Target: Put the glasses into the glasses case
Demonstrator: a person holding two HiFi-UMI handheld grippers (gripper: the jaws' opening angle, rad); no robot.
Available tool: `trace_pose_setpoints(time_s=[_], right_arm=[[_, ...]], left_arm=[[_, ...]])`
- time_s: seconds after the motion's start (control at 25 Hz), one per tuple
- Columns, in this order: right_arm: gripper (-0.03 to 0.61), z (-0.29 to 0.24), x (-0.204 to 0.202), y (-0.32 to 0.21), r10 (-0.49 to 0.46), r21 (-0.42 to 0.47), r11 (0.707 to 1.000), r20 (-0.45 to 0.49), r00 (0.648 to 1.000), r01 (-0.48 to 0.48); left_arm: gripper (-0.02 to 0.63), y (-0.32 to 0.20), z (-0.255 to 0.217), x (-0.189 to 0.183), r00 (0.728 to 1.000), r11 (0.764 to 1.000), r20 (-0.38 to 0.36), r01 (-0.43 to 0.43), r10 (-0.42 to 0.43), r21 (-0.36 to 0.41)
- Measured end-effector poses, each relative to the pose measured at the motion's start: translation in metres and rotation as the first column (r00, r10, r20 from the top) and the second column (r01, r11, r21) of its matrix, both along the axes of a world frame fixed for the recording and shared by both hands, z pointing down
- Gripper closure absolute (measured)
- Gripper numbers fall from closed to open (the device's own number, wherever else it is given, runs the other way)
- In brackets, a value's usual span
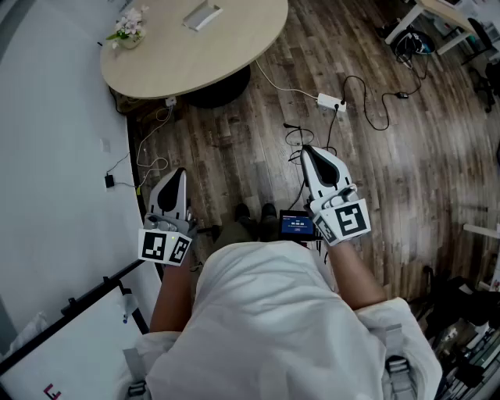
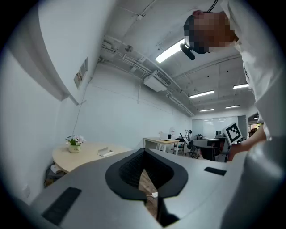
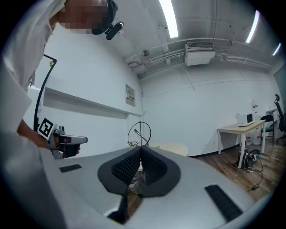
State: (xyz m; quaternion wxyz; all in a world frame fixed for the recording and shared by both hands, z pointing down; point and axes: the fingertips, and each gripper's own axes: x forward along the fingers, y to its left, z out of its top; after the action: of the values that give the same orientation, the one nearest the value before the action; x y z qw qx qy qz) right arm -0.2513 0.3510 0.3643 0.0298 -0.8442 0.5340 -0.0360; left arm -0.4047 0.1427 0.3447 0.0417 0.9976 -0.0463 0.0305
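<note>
A person stands on the wooden floor holding both grippers at waist height. My right gripper [image 1: 306, 150] [image 3: 141, 147] is shut on the glasses [image 3: 139, 134]; one thin round rim sticks up past the jaws and a clear lens shows between them. In the head view the glasses [image 1: 295, 139] are a thin dark loop at the jaw tips. My left gripper [image 1: 181, 173] [image 2: 144, 152] is shut with nothing in it. A white case-like object [image 1: 201, 16] [image 2: 104, 152] lies on the round table [image 1: 234, 47], well ahead of both grippers.
A small flower pot [image 1: 129, 30] stands at the table's left edge. A power strip [image 1: 331, 101] and loose cables lie on the floor ahead. A white wall runs along the left, a whiteboard [image 1: 70, 344] leans at lower left, and desks [image 1: 437, 16] stand at top right.
</note>
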Motion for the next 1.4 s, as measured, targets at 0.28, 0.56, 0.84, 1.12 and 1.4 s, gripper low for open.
trace_pose_setpoints(time_s=[0.28, 0.56, 0.84, 1.12, 1.4], right_arm=[[0.551, 0.004, 0.004, 0.012, -0.031, -0.019, 0.999, -0.011, 0.999, 0.030], [0.551, 0.019, 0.004, 0.012, -0.055, -0.001, 0.998, 0.057, 0.997, 0.055], [0.551, 0.016, 0.012, 0.022, -0.080, 0.016, 0.997, 0.046, 0.996, 0.079], [0.551, 0.006, 0.026, 0.027, -0.065, 0.026, 0.998, 0.031, 0.997, 0.064], [0.551, 0.007, 0.051, 0.003, -0.061, 0.015, 0.998, 0.036, 0.997, 0.061]], left_arm=[[0.600, 0.016, 0.000, 0.028, 0.998, 0.998, 0.004, -0.063, 0.063, 0.024], [0.600, 0.026, 0.025, 0.037, 0.992, 0.994, 0.056, -0.109, 0.110, -0.011], [0.600, 0.031, 0.017, 0.042, 0.992, 0.994, 0.049, -0.113, 0.112, 0.008], [0.600, 0.031, 0.005, 0.048, 0.993, 0.993, 0.019, -0.117, 0.117, 0.027], [0.600, 0.007, 0.008, 0.078, 0.991, 0.991, -0.005, -0.134, 0.134, 0.013]])
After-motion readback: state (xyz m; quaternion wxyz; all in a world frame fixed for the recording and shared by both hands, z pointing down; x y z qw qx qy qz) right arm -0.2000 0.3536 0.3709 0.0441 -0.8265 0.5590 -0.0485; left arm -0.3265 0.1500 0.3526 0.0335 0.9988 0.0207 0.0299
